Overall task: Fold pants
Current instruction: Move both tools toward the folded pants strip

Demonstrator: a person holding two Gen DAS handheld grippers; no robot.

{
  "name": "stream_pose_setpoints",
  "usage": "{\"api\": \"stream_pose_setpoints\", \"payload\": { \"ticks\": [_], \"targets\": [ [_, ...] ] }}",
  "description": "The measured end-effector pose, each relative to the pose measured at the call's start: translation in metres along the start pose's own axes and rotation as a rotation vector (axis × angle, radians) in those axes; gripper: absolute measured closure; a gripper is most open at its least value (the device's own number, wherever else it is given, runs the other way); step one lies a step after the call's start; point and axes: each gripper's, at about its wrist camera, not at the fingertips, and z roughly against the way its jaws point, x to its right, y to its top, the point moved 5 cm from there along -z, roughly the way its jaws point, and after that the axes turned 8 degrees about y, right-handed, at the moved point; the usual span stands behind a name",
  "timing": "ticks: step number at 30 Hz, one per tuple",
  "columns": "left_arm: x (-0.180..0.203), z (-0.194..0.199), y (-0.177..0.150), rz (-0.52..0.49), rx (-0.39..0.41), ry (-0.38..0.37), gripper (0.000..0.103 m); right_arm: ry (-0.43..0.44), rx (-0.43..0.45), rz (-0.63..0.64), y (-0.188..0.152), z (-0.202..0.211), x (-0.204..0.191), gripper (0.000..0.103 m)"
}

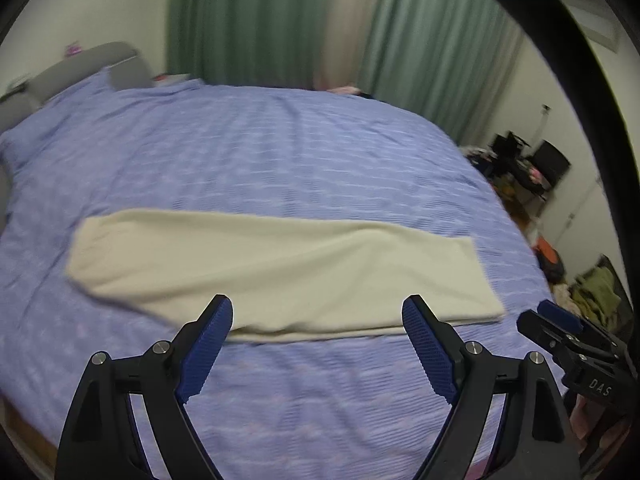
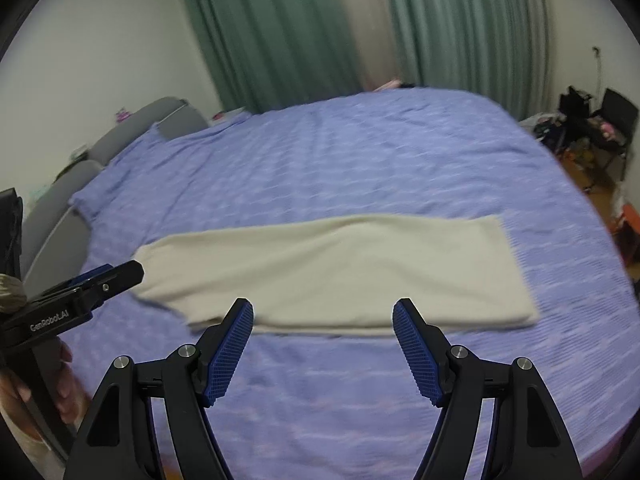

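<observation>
Cream pants (image 1: pixel 276 272) lie flat on the blue bedspread (image 1: pixel 280 152), folded lengthwise into one long strip running left to right. They also show in the right wrist view (image 2: pixel 340 272). My left gripper (image 1: pixel 318 312) is open and empty, just above the strip's near edge. My right gripper (image 2: pixel 323 314) is open and empty, also at the near edge. The right gripper shows at the right of the left wrist view (image 1: pixel 560 320); the left gripper shows at the left of the right wrist view (image 2: pixel 100 280). Neither touches the pants.
The bed fills most of both views, with a grey headboard (image 2: pixel 80 184) at the left. Green curtains (image 2: pixel 280 32) hang behind. Clutter, bags and a chair (image 2: pixel 592 132) stand on the floor at the right, past the bed's edge.
</observation>
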Motion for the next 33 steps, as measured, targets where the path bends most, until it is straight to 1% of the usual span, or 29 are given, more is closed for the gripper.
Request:
{"api": "stream_pose_setpoints", "payload": {
  "ticks": [2, 4, 5, 7, 8, 11, 13, 15, 19, 23, 27, 29, 33],
  "targets": [
    [-0.043, 0.002, -0.008, 0.018, -0.018, 0.043, 0.015, 0.016, -0.026, -0.005, -0.012, -0.016, -0.032, 0.031],
    [-0.081, 0.001, -0.014, 0.024, -0.029, 0.048, 0.015, 0.024, -0.039, 0.002, -0.023, -0.027, -0.058, 0.031],
    [-0.096, -0.002, -0.017, 0.026, -0.034, 0.053, 0.015, 0.021, -0.049, 0.012, -0.031, -0.037, -0.078, 0.031],
    [-0.137, -0.008, -0.025, 0.023, -0.066, 0.08, 0.015, 0.0, -0.083, 0.011, -0.044, -0.054, -0.105, 0.031],
    [-0.156, -0.011, -0.028, 0.025, -0.075, 0.087, 0.015, 0.003, -0.095, 0.005, -0.052, -0.064, -0.118, 0.031],
    [-0.204, -0.02, -0.04, 0.036, -0.102, 0.109, 0.015, 0.006, -0.12, -0.007, -0.071, -0.091, -0.156, 0.031],
    [-0.235, -0.029, -0.048, 0.039, -0.123, 0.135, 0.015, 0.011, -0.127, -0.016, -0.081, -0.107, -0.174, 0.031],
    [-0.258, -0.036, -0.056, 0.048, -0.139, 0.155, 0.015, 0.037, -0.144, -0.032, -0.092, -0.126, -0.191, 0.031],
    [-0.289, -0.061, -0.073, 0.081, -0.165, 0.192, 0.015, 0.082, -0.17, -0.027, -0.103, -0.172, -0.211, 0.031],
    [-0.304, -0.089, -0.085, 0.101, -0.196, 0.201, 0.015, 0.105, -0.203, 0.004, -0.11, -0.22, -0.218, 0.032],
    [-0.316, -0.129, -0.101, 0.123, -0.237, 0.213, 0.015, 0.129, -0.226, 0.006, -0.111, -0.26, -0.212, 0.036],
    [-0.319, -0.149, -0.105, 0.154, -0.256, 0.208, 0.015, 0.139, -0.246, 0.001, -0.112, -0.28, -0.208, 0.042],
    [-0.321, -0.173, -0.108, 0.177, -0.263, 0.213, 0.015, 0.153, -0.271, 0.002, -0.112, -0.313, -0.2, 0.044]
  ]
}}
